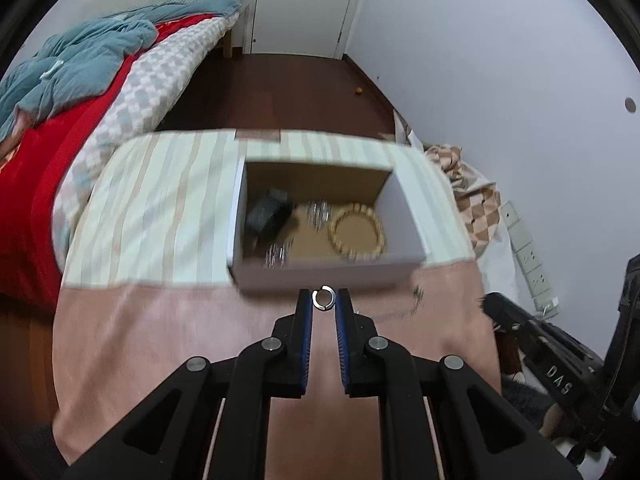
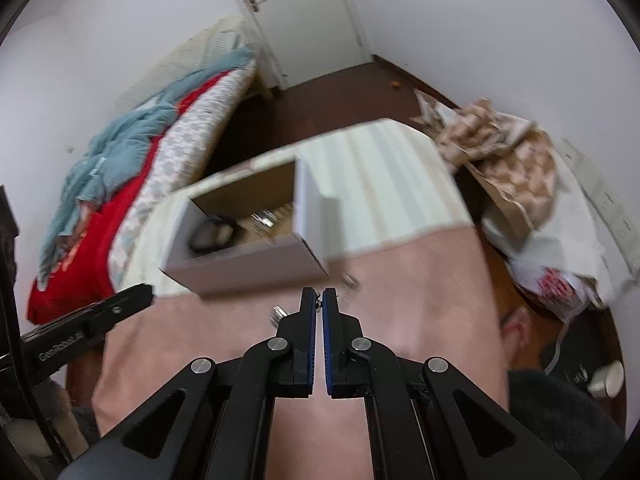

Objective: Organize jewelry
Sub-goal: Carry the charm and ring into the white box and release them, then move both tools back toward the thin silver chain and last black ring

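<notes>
Left gripper [image 1: 324,300], seen from the left wrist view, is closed to a narrow gap on a small silver open ring [image 1: 323,298], pinched between its blue-padded fingertips just in front of the near wall of an open white cardboard box [image 1: 328,274]. The box stands on a counter covered with a pink and cream-striped cloth [image 1: 160,332]. Inside the box lie a wooden beaded bracelet [image 1: 357,232] at the right, a dark grey object [image 1: 269,216] at the left whose kind cannot be made out, and two clusters of clear glittering pieces [image 1: 318,213], blurred by motion. A thin silvery item [image 1: 416,296] lies on the cloth to the right of the box, too smeared to identify. Right gripper [image 2: 319,304], seen from the right wrist view, is closed almost completely; a tiny dark speck sits between its tips, and whether it is a held object cannot be told. In that view the box interior is largely hidden by its near wall, the whole scene is blurred, and a small metallic piece [image 2: 277,315] shows left of the fingers, partly cut off by them. The left gripper's black finger enters at the lower left edge.
</notes>
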{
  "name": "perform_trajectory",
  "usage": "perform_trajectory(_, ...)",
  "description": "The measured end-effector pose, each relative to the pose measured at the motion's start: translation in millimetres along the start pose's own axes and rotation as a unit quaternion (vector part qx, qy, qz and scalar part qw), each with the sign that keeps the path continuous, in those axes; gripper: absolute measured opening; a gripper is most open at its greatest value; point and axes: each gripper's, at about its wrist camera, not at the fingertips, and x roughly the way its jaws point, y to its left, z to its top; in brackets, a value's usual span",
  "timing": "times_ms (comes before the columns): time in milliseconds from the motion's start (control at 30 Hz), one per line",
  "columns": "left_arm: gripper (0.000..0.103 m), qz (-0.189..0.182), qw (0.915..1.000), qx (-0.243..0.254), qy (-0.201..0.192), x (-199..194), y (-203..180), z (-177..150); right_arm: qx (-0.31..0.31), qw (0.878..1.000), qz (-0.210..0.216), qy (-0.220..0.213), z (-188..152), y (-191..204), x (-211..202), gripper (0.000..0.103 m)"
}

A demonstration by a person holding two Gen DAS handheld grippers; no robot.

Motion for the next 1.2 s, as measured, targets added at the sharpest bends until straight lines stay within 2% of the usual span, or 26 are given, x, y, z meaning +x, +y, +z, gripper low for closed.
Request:
perform_trajectory(100,0.009,0.004,1.0000,0.006,0.002,13.7,-2.0,28.0,-0.014,1.000,0.026,0.009,30.0,15.0,17.7,0.003)
perform_trajectory(233,0.009,0.000,0.9997,0.000,0.024,44.3,7.6,68.9,-0.028,0.997,0.053,0.056,71.1,29.4,63.2,0.003)
perform_trajectory(500,0.013,0.000,0.9966,-0.016,0.081,81.0,21.2,108.9,-0.058,0.985,0.047,0.154,113.3,42.1,130.8,0.004)
perform_trajectory(567,0.019,0.008,0.9972,-0.019,0.073,78.3,23.5,113.9,-0.057,0.984,0.045,0.161,116.2,41.3,134.0,0.009)
perform_trajectory(600,0.030,0.015,0.9974,-0.017,0.068,76.2,23.9,115.8,-0.057,0.985,0.041,0.159,118.1,40.6,132.4,0.020)
perform_trajectory(633,0.045,0.019,0.9978,-0.015,0.061,72.9,24.3,116.6,-0.055,0.985,0.043,0.156,119.3,39.5,130.2,0.036)
perform_trajectory(667,0.053,0.024,0.9980,-0.015,0.056,70.1,25.0,117.6,-0.052,0.986,0.046,0.154,120.5,39.1,128.0,0.042)
perform_trajectory(700,0.066,0.029,0.9982,-0.014,0.049,67.4,25.2,118.5,-0.050,0.986,0.045,0.149,122.3,37.6,125.0,0.046)
perform_trajectory(800,0.068,0.047,0.9984,-0.007,0.031,56.5,25.8,116.7,-0.052,0.989,0.034,0.132,123.9,35.8,112.0,0.046)
perform_trajectory(967,0.080,0.082,0.9965,0.007,0.016,41.5,24.9,103.5,-0.075,0.991,-0.019,0.113,116.9,37.5,90.8,0.046)
perform_trajectory(1067,0.084,0.100,0.9949,0.011,0.007,32.1,25.1,91.5,-0.094,0.988,-0.053,0.107,107.0,40.7,81.2,0.057)
perform_trajectory(1133,0.099,0.113,0.9935,0.013,0.005,25.6,24.6,80.5,-0.101,0.987,-0.066,0.108,100.0,43.2,76.8,0.068)
perform_trajectory(1167,0.100,0.119,0.9928,0.014,0.002,23.0,24.3,76.3,-0.104,0.986,-0.073,0.107,95.7,44.6,74.2,0.073)
perform_trajectory(1200,0.100,0.126,0.9920,0.014,-0.001,19.8,23.7,71.5,-0.109,0.985,-0.081,0.105,92.6,46.6,71.8,0.084)
